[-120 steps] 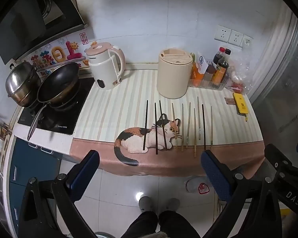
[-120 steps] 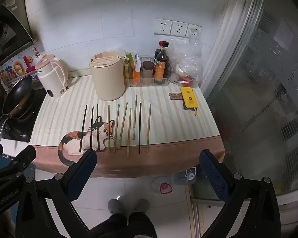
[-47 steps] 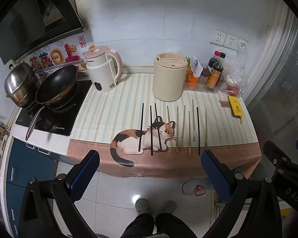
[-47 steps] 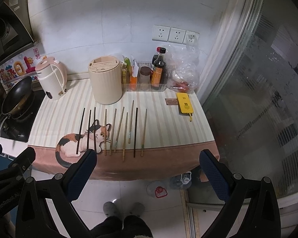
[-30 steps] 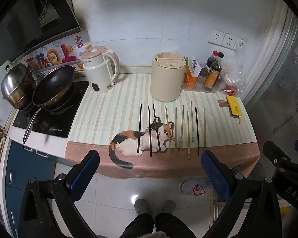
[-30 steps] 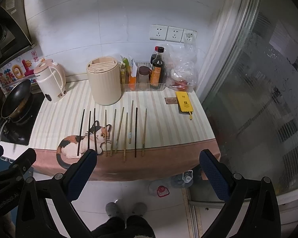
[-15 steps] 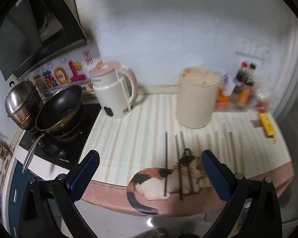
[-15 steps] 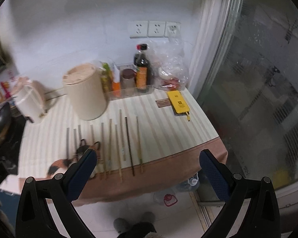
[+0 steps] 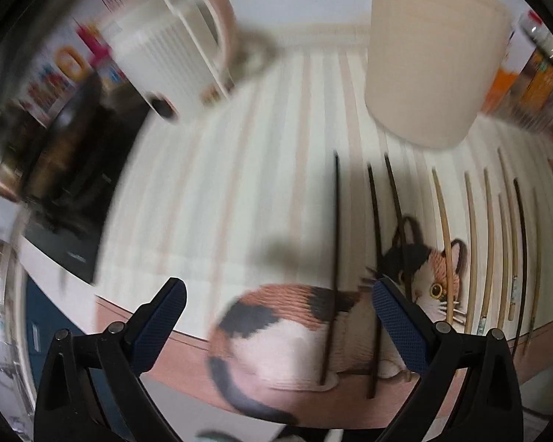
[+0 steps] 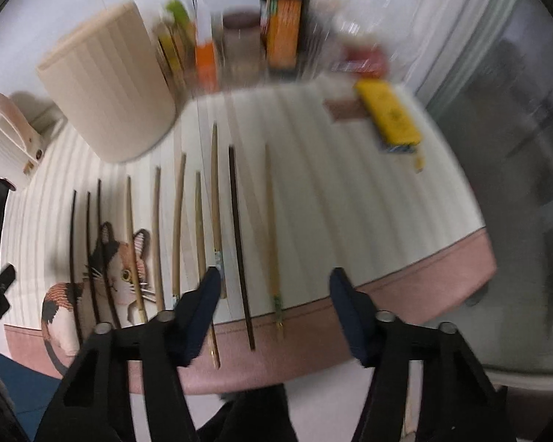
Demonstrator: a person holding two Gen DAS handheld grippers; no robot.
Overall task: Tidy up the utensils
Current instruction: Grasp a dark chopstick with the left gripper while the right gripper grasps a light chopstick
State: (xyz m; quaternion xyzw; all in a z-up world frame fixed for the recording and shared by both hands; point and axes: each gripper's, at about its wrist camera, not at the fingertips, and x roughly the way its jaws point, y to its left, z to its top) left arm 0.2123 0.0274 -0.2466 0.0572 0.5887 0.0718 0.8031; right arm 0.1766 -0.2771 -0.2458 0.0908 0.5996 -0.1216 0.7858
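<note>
Blue-padded left gripper (image 9: 276, 313) jaws wide, right gripper (image 10: 272, 294) jaws narrowing, empty, above chopsticks (image 10: 239, 243).

We see motion blur over the kettle (image 9: 173, 48) and pans (image 9: 55, 147) at left; bottles (image 10: 280, 25) at the bench's back are smeared, labels unreadable. The beige canister (image 9: 427, 55) is cut off by the top edge. Yellow item (image 10: 387, 118): too blurred to identify.

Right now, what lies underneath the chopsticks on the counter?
A striped mat with a calico cat picture and a pink border lies under the chopsticks. The three leftmost dark chopsticks cross the cat. The counter surface beneath the mat is covered.
</note>
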